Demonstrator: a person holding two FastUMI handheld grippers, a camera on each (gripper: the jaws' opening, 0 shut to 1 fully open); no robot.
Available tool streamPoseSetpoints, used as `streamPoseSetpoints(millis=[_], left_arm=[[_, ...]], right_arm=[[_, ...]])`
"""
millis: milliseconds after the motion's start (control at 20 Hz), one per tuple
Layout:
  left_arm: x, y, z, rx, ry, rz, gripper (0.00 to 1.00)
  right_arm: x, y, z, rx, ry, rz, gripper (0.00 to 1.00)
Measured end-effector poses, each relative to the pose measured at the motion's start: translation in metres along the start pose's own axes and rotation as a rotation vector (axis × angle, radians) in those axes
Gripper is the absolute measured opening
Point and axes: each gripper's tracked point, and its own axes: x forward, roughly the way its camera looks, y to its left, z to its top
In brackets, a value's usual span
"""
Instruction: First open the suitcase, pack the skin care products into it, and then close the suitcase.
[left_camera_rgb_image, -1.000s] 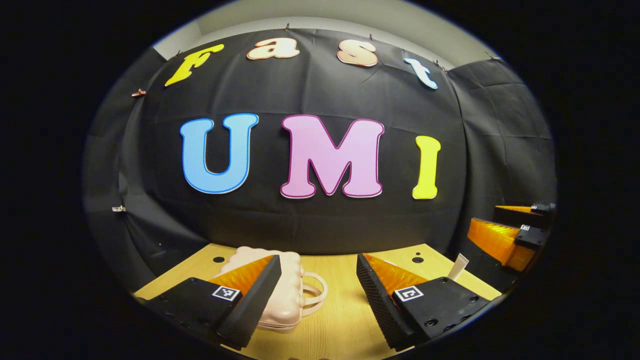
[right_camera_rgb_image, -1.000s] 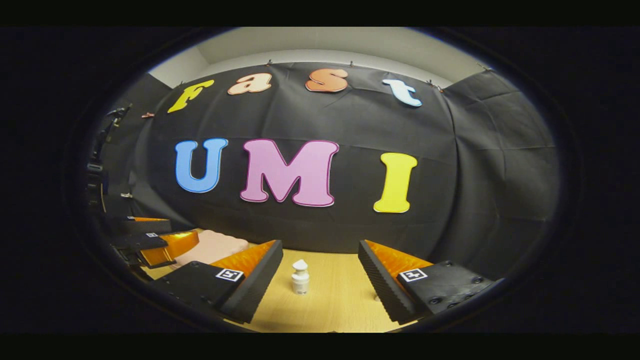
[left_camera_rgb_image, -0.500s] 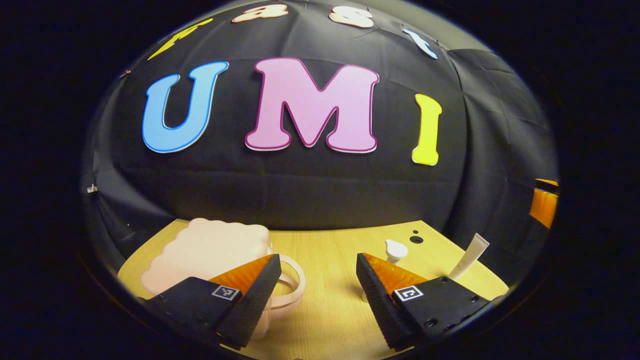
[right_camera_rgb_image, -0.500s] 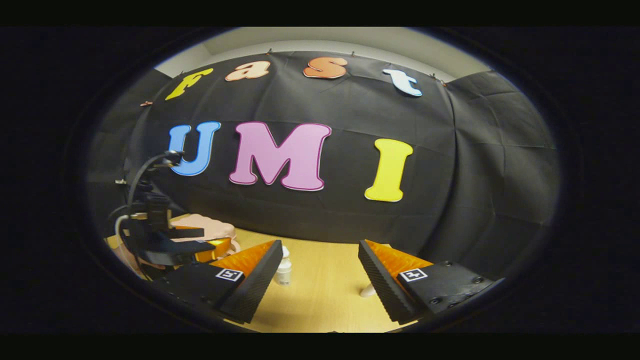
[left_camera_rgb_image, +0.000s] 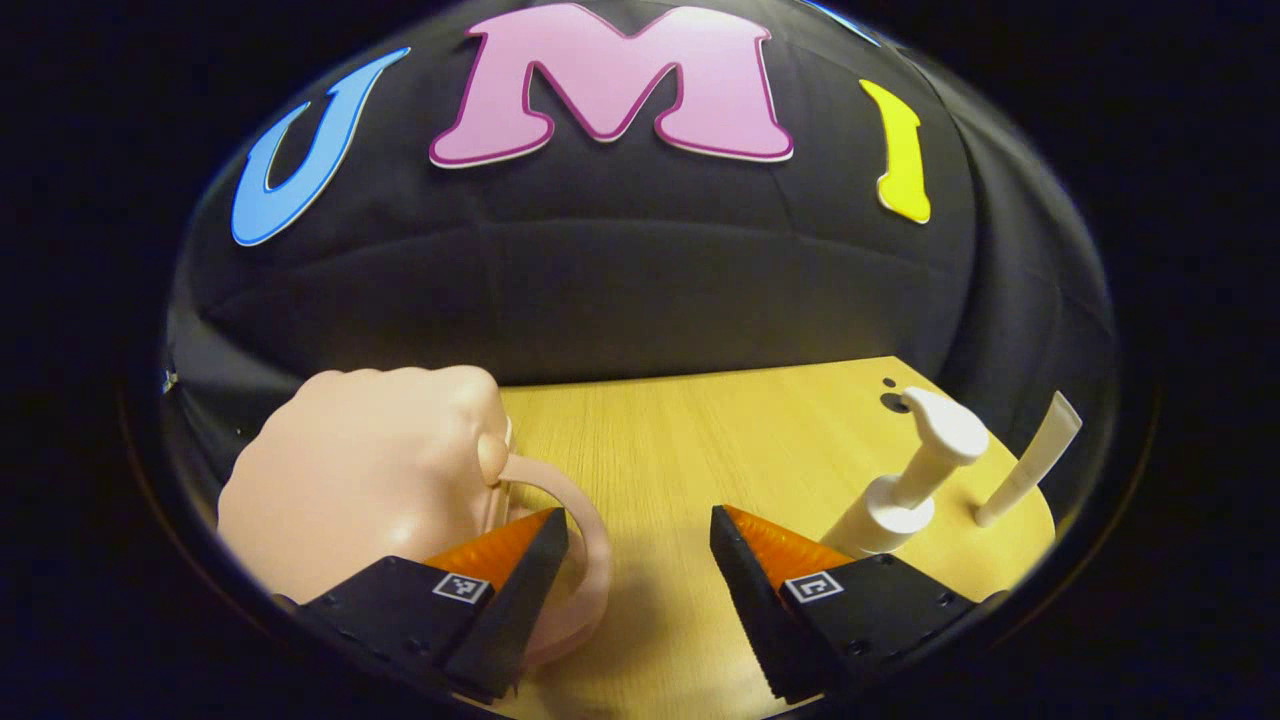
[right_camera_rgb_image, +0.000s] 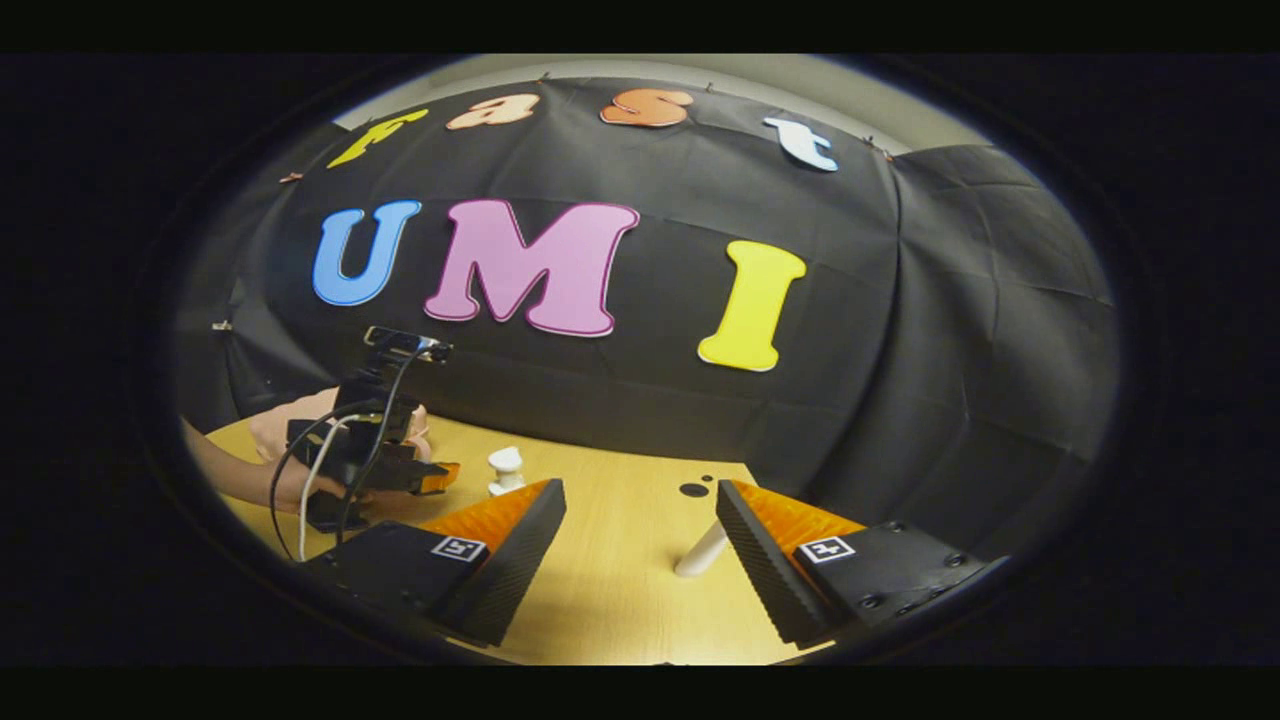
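Hovering low over the near edge of the wooden table (left_camera_rgb_image: 680, 430), the left gripper (left_camera_rgb_image: 637, 545) has its jaws spread wide with nothing between them but bare tabletop. The pink suitcase (left_camera_rgb_image: 370, 470) lies closed at the left of the left gripper view, and its loop handle (left_camera_rgb_image: 585, 535) curves just in front of the left finger, so close that I cannot tell whether they touch. A white pump bottle (left_camera_rgb_image: 905, 470) and a slim white tube (left_camera_rgb_image: 1030, 460) stand upright to the right, near each other and well apart from the suitcase.

In the right gripper view the right gripper (right_camera_rgb_image: 640, 540) is also wide open and holds nothing; the tube (right_camera_rgb_image: 703, 550) stands just beside its right finger, and the left gripper (right_camera_rgb_image: 390, 465) shows farther off at the left, held by a hand (right_camera_rgb_image: 290, 485) over the suitcase (right_camera_rgb_image: 290, 425).

The main risk lies in opening the case. It looks light and smooth, so a finger catching only the handle would probably drag or tip the whole case rather than lift the lid, and nothing pins the base down. A slide to the right could knock the pump bottle over. The tube, tall and narrow, would likely topple if the right finger brushed it while moving in.
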Motion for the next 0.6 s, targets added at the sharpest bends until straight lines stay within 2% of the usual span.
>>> streamPoseSetpoints(millis=[150, 250, 300, 400, 450, 500, 600], left_arm=[[0.016, 0.006, -0.018, 0.053, 0.085, 0.075, 0.84], [0.025, 0.01, -0.027, 0.077, 0.132, 0.11, 0.7], [0.028, 0.014, -0.033, 0.086, 0.159, 0.13, 0.57], [0.031, 0.023, -0.035, 0.106, 0.172, 0.175, 0.53], [0.031, 0.026, -0.035, 0.097, 0.174, 0.186, 0.45], [0.027, 0.022, -0.031, 0.071, 0.173, 0.169, 0.27], [0.023, 0.019, -0.018, 0.038, 0.156, 0.14, 0.23]], right_arm=[[0.005, 0.001, -0.009, -0.012, 0.015, 0.01, 0.97], [0.008, 0.001, -0.011, -0.005, 0.022, 0.019, 0.97], [0.008, 0.0, -0.012, 0.006, 0.024, 0.02, 0.98], [0.01, -0.002, -0.014, 0.018, 0.027, 0.017, 0.97], [0.01, -0.003, -0.014, 0.017, 0.028, 0.017, 0.97], [0.011, -0.004, -0.014, 0.015, 0.028, 0.016, 0.97], [0.011, -0.007, -0.013, 0.017, 0.026, 0.014, 0.97]])
